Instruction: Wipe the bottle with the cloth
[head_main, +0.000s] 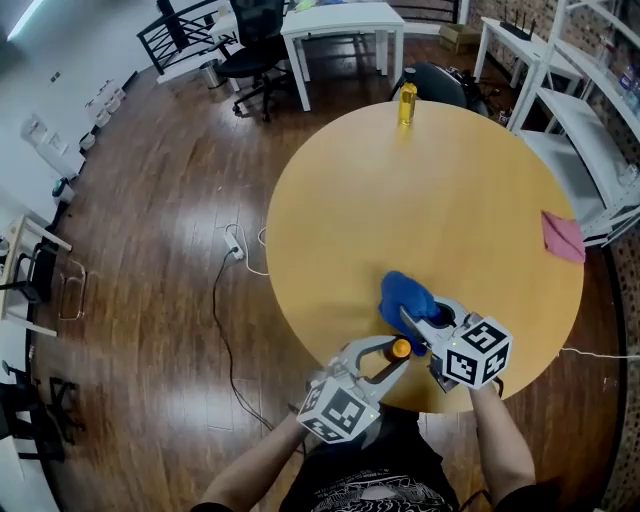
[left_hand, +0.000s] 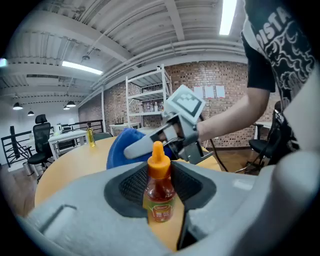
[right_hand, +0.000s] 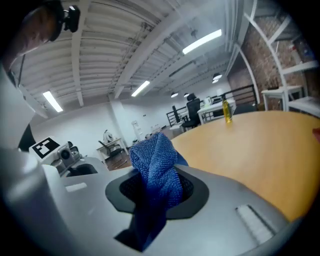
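Two tongs meet over the near edge of the round tabletop (head_main: 430, 200) in the head view: the left tongs (head_main: 398, 356) clamp a small orange-capped bottle (head_main: 400, 348), and just beyond the bottle the right tongs (head_main: 410, 318) carry a bunched blue cloth (head_main: 405, 293). In the left gripper view the pads press both sides of the bottle (left_hand: 160, 192), with the cloth (left_hand: 119, 149) close behind it. In the right gripper view the cloth (right_hand: 159, 175) is pinched between the pads, its top standing above them.
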